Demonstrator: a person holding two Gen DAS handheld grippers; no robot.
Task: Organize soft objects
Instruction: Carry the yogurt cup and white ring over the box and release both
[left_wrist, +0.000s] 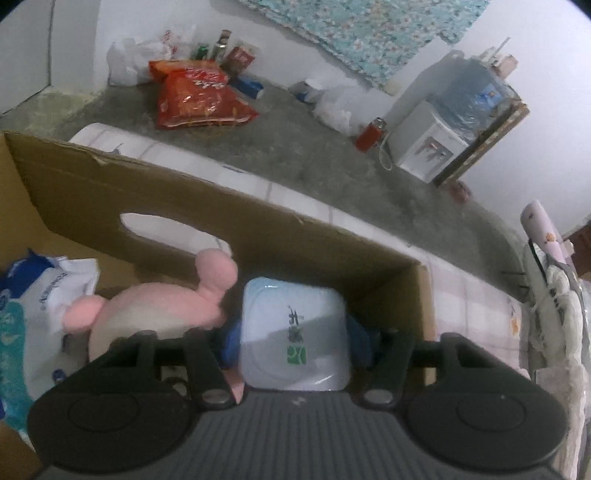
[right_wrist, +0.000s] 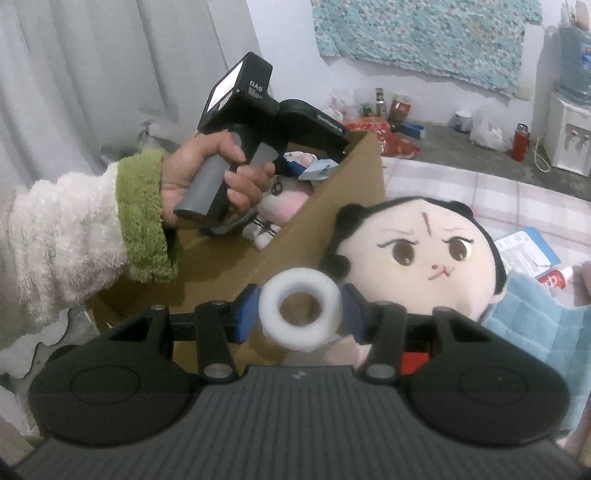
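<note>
While the left gripper points down into the cardboard box, its two blue pads sit on either side of one pale blue-white tissue pack and appear to pinch it. The pack hangs inside the box, close to its right-hand corner. Beside the pack in the box lie one pink plush toy and, further left, two crinkled wrapped packs – one white and blue, one teal.

The right gripper stands just outside the box, by its near wall, its two blue pads closed on one white foam ring whose hole faces the camera. One big round-headed doll with black hair rests against the outside of the box, directly behind the ring.

Only the right wrist view shows the person's hand, in a fluffy white sleeve with a green cuff, wrapped round the handle of the left tool above the box; it also shows a second small plush inside the box – a pink and white one. Only the left wrist view shows the cut-out handle hole in the far wall of the box and one red bag on the floor beyond it.
</note>
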